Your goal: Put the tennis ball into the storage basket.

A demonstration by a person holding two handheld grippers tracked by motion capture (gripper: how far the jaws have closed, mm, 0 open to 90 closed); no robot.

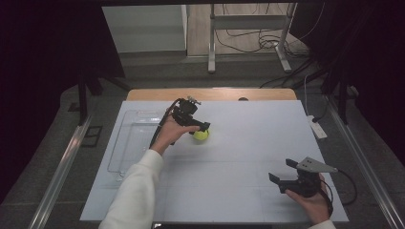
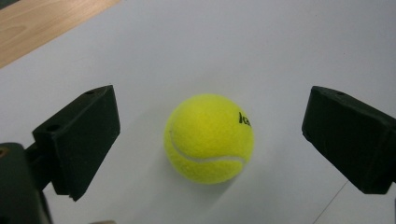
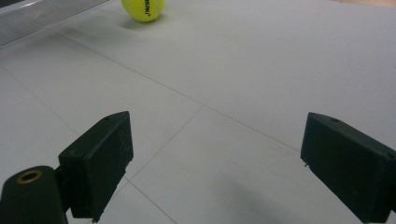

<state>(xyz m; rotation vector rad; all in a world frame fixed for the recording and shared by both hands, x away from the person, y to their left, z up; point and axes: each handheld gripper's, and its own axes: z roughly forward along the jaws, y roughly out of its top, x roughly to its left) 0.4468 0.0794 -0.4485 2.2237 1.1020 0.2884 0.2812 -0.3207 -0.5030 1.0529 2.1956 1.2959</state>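
A yellow tennis ball (image 1: pixel 201 135) rests on the white table sheet (image 1: pixel 248 138), a little left of its middle. My left gripper (image 1: pixel 199 129) hangs over it, held by a hand in a white sleeve. In the left gripper view the ball (image 2: pixel 208 138) lies between the two black jaws of the left gripper (image 2: pixel 210 122), with a gap on each side, so the gripper is open and touches nothing. Near the front right corner my right gripper (image 1: pixel 282 170) is open and holds nothing. Its own view looks past the right gripper (image 3: pixel 212 154) across bare sheet to the ball (image 3: pixel 143 8) far off.
A clear plastic tray (image 1: pixel 128 143) lies along the sheet's left side, close to the left forearm. A strip of wooden tabletop (image 1: pixel 210 94) shows at the back edge. A white power strip (image 1: pixel 317 128) sits off the right edge, with cables on the floor beyond.
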